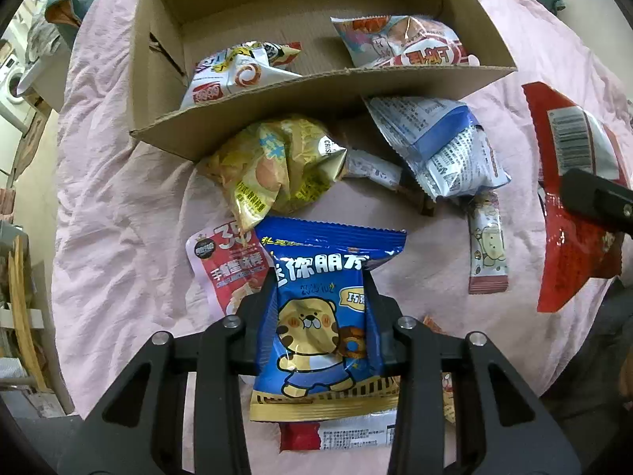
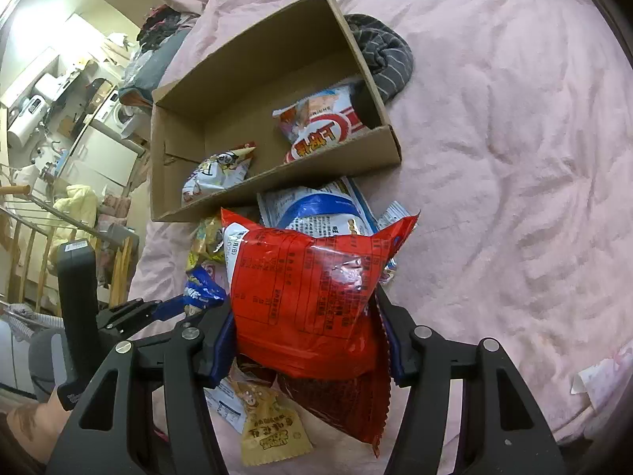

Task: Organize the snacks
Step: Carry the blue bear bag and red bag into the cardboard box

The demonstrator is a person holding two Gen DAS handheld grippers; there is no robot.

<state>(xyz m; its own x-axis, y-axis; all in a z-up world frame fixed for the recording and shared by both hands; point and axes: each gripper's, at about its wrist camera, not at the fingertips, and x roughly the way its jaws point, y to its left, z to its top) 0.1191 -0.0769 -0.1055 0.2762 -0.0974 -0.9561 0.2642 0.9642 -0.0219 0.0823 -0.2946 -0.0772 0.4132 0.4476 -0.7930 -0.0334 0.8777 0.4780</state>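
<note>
My left gripper [image 1: 322, 297] is shut on a blue snack bag with a cartoon tiger [image 1: 320, 316], held above the pink bedsheet. My right gripper [image 2: 306, 320] is shut on a red snack bag [image 2: 308, 301]; that bag also shows at the right of the left wrist view [image 1: 569, 198]. An open cardboard box [image 1: 277, 95] lies ahead and holds two snack bags [image 1: 237, 71] [image 1: 407, 39]. The box also shows in the right wrist view [image 2: 277, 182]. Loose snacks lie in front of it: a yellow chip bag [image 1: 277, 166], a white and blue bag [image 1: 443, 146], a pink pack [image 1: 225, 269].
A pink bedsheet [image 2: 514, 158] covers the surface. A striped dark cloth [image 2: 383, 51] lies behind the box. A small yellow packet [image 2: 269, 427] and a stick pack [image 1: 486, 245] lie near the grippers. Room clutter and a wooden rack [image 2: 23, 237] stand at the left.
</note>
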